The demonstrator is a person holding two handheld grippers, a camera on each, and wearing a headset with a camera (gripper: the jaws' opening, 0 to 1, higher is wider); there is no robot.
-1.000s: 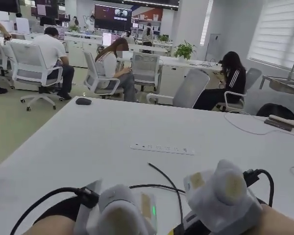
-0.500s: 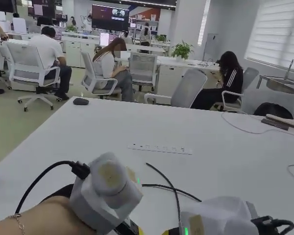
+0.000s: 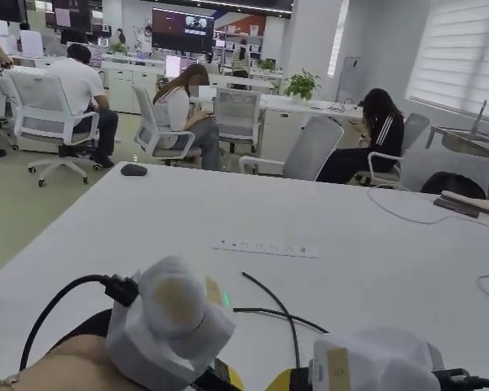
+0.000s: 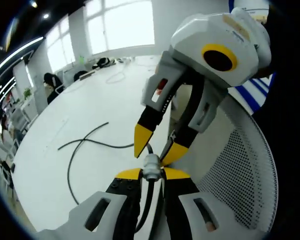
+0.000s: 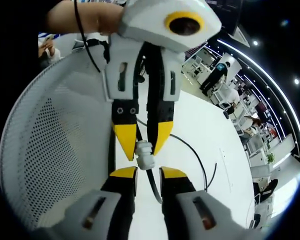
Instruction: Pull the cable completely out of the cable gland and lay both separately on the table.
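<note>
The left gripper pinches the cable gland, held clear of the counter, while the right gripper, jaws apart astride the still-threaded cable, likely must clamp and pull next; since a second ago the left has risen and the right has dropped.

Power strip and dark mouse lie apart.

The head view's bottom edge cuts off the left gripper and the right gripper, hiding their jaws. The black cable vanishes behind them.
</note>
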